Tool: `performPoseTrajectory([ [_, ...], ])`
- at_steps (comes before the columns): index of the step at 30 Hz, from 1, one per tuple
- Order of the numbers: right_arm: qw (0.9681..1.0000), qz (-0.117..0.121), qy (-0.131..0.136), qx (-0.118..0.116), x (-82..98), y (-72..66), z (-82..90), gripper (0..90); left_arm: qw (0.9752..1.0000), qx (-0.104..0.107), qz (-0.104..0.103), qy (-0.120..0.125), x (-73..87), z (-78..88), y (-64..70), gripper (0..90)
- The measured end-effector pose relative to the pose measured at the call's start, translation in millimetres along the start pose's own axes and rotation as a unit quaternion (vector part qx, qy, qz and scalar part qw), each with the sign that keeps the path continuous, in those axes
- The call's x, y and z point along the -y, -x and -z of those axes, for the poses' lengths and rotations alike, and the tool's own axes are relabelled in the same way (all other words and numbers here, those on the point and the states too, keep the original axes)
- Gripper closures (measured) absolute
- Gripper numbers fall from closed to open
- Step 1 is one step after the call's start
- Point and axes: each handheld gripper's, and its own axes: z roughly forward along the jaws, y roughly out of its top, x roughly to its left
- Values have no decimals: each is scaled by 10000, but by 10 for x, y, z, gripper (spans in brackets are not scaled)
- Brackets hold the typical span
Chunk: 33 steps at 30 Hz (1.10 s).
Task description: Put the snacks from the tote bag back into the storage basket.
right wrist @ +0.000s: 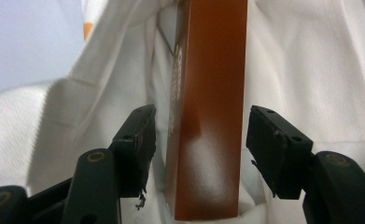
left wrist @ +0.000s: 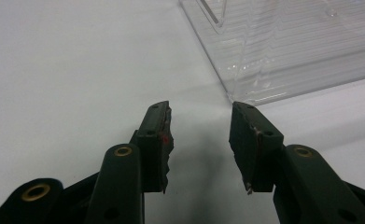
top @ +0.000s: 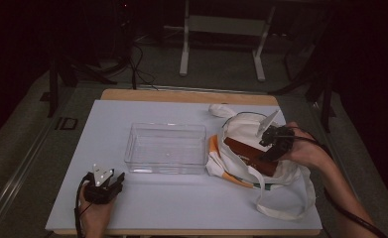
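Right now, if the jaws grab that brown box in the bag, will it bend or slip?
The brown box looks stiff, with straight edges and flat faces, so it probably won't bend. Its glossy surface might slip a little. The soft white bag around it could drag along.

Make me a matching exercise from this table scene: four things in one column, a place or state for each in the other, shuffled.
1. brown box
2. clear bin
3. left gripper
4. cloth bag

a. middle of the table, nothing in it
b. open, over bare table
c. lying on the bag, between the right gripper's jaws
d. white, straps trailing

Pairs: 1-c, 2-a, 3-b, 4-d
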Motion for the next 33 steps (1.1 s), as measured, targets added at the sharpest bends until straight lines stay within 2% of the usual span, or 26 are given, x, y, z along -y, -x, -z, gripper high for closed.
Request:
performPoseTrajectory([
  [6, 9995, -120, -275, -6, 66, 71, -68, 413, 10000, 5, -6, 3, 0, 2, 0, 588],
  [12, 9989, -196, -420, -59, 118, 111, -121, 391, 10000, 6, -5, 5, 0, 1, -1, 587],
  [21, 9979, -306, -555, -146, 193, 158, -162, 343, 10000, -4, 0, 7, 0, 0, 1, 584],
  [27, 9966, -387, -658, -308, 245, 187, -220, 302, 10000, -5, -1, 4, 0, 1, 1, 583],
  [33, 9956, -413, -747, -398, 271, 207, -263, 301, 10000, -4, -2, 6, 0, 1, 1, 583],
])
